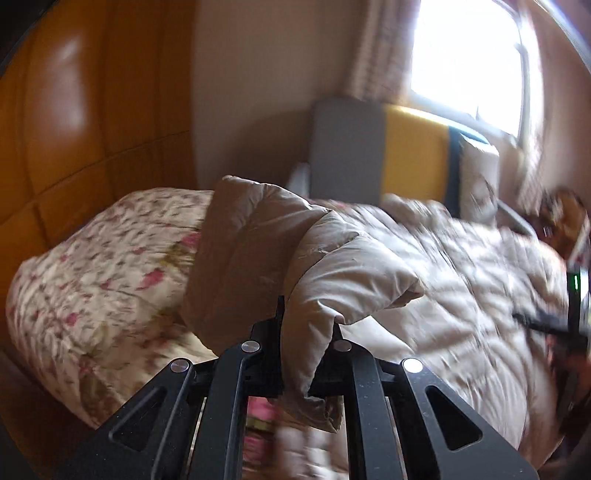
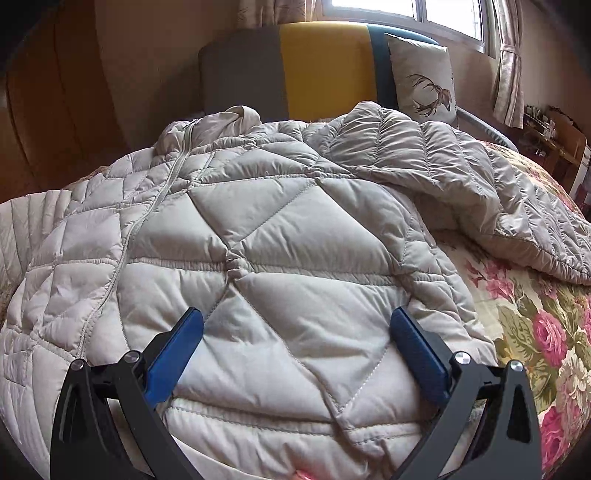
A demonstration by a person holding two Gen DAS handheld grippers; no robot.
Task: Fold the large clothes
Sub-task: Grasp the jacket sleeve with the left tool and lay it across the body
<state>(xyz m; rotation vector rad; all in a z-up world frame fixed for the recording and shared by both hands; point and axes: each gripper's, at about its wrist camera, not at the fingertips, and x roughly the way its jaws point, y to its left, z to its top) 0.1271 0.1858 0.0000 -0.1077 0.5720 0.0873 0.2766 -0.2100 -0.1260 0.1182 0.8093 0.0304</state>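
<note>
Left wrist view: the left gripper (image 1: 306,354) is clenched on a fold of the pale quilted jacket (image 1: 354,273), lifting that part clear of the bed.
Jacket: it lies spread across the flowered bedspread (image 2: 535,332), zip (image 2: 177,162) up, one sleeve (image 2: 461,177) thrown over to the right.
Right gripper (image 2: 295,354): jaws spread wide, blue pads (image 2: 417,354) apart over the lower body of the jacket, nothing between them but the cloth beneath; I cannot tell whether they touch it.
Behind the bed: a headboard (image 2: 317,62) in grey, yellow and teal, with a cushion (image 2: 424,77) bearing a deer head leaning on it.
Above: a bright window (image 2: 443,18) with curtains (image 2: 509,81).
Left side: an orange padded panel (image 1: 74,110) stands just beside the bed.
Far right: a cluttered shelf (image 2: 550,129) beyond the bed's edge.
Blur: the left wrist view is smeared at its right side.
</note>
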